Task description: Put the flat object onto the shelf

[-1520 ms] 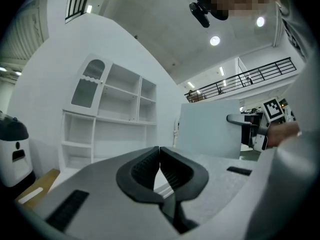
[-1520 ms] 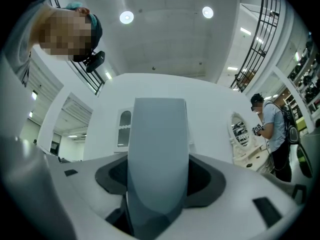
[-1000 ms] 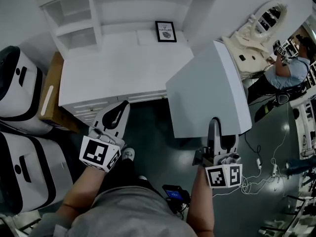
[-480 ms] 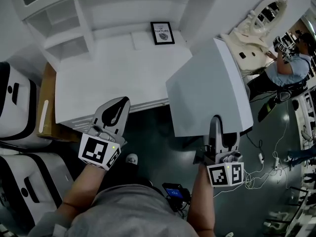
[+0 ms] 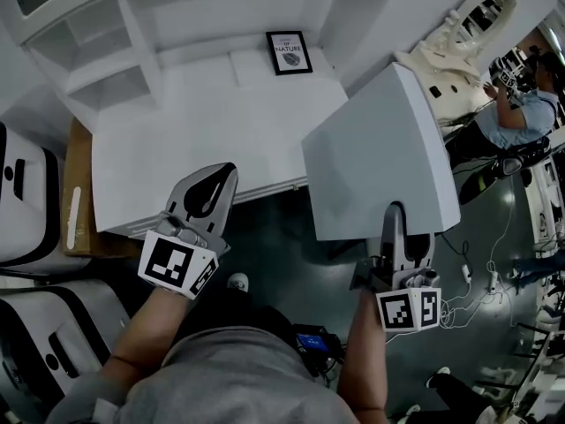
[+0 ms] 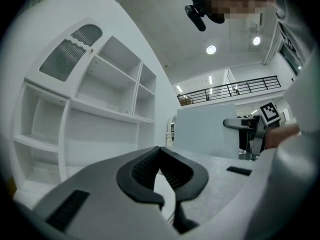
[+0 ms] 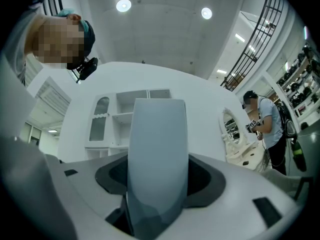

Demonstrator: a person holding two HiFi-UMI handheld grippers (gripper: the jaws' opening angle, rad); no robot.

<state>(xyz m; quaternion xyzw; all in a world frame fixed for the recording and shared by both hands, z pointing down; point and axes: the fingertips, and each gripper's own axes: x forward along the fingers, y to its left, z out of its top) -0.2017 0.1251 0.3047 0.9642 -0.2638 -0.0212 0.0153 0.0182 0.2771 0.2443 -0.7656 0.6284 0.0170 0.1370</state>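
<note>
Right hand-held gripper (image 5: 395,223) clamps flat panel (image 5: 380,148) | left hand-held gripper (image 5: 221,177) closed, empty

A: What sits between the jaws of the right gripper (image 7: 157,184)?

B: A pale grey flat panel (image 7: 159,144). Both jaws are clamped on its lower end, and it stands upright, filling the middle of the view.

A: And behind it?

B: A white shelf unit (image 7: 122,116) against a white wall, with open compartments and an arched door (image 7: 99,115) on its left side. The panel's top edge covers part of it.

A: Anything to the right?

B: An ornate white mirror (image 7: 231,126), and beside it a person (image 7: 265,119) in a light shirt. Above are two round ceiling lights (image 7: 123,5) and a dark railing (image 7: 255,39).
</note>
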